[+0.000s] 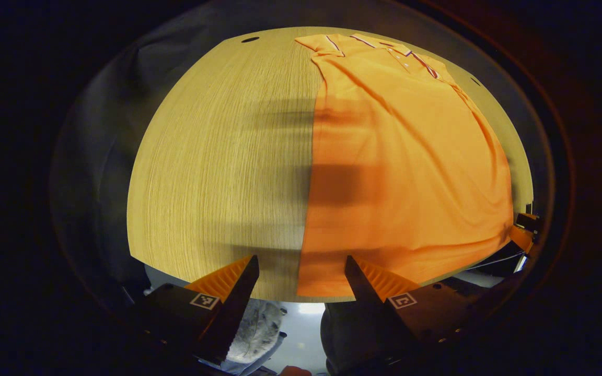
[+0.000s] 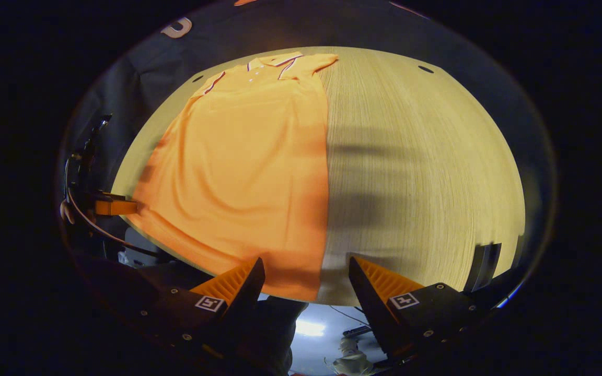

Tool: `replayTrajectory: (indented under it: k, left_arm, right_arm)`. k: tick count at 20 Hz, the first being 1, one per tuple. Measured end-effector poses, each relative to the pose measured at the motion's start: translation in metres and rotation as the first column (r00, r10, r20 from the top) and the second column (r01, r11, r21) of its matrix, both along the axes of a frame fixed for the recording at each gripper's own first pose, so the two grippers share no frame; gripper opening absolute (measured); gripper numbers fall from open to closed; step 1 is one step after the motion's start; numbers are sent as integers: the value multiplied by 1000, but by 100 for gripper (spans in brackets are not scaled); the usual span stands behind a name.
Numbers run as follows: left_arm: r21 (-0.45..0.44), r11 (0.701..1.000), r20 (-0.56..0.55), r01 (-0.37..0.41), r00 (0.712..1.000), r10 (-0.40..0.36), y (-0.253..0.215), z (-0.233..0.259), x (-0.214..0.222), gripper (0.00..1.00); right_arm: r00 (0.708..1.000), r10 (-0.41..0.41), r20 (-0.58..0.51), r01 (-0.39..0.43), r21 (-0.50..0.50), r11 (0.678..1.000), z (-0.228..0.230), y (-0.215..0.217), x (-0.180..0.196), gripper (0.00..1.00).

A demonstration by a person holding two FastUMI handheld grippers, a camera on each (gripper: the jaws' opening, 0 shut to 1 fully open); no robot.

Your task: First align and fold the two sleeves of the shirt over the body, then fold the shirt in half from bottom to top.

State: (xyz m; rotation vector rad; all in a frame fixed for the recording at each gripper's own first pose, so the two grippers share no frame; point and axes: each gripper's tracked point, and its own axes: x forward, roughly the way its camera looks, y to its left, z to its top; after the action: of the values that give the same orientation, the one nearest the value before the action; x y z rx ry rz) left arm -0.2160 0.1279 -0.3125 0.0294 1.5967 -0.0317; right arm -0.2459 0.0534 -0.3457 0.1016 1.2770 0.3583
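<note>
A pale wood-grain table [image 1: 217, 172] carries an orange shirt [image 1: 405, 172], lying flat.

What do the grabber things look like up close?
Each gripper has two wedge-shaped fingers with ribbed inner faces, fixed to dark blocky mounts with small screws. Every mount carries a little square black-and-white marker. You can see this on the left gripper and the right gripper. A thin cable loops beside the far gripper in the right gripper view.

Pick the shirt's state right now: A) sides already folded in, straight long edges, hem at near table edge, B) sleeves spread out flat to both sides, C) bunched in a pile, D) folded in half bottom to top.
A: the shirt lies long and flat on the table, collar far, hem near, with straight side edges and no sleeves sticking out.
</note>
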Motion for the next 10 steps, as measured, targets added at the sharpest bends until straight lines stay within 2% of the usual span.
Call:
replayTrajectory:
  k: [2, 6, 7, 8, 9, 10]
  left_arm:
    - [-6, 1000, -7, 5, 1000, -5, -3, -2, 0, 100]
    - [-32, 999, -18, 24, 1000, -25, -5, -3, 3, 98]
    - [-43, 999, -23, 14, 1000, -15, -5, -4, 1, 97]
    - [-61, 998, -31, -15, 999, 13, -7, -3, 0, 97]
    - [-61, 998, -24, -6, 1000, 5, -8, -6, 2, 91]
    - [-65, 998, -29, 11, 999, -13, -9, 1, 0, 95]
  right_arm:
    - [999, 12, -30, -12, -4, 1000, -4, 8, -3, 98]
    - [996, 51, -78, -57, -75, 996, -7, 17, -8, 95]
    - [992, 91, -92, -101, -111, 989, -8, 17, -12, 100]
    - [985, 139, -106, -153, -147, 977, -10, 20, -14, 93]
    - [983, 151, -107, -166, -149, 975, -6, 25, -14, 90]
    - [982, 146, -122, -163, -146, 976, -7, 28, -14, 79]
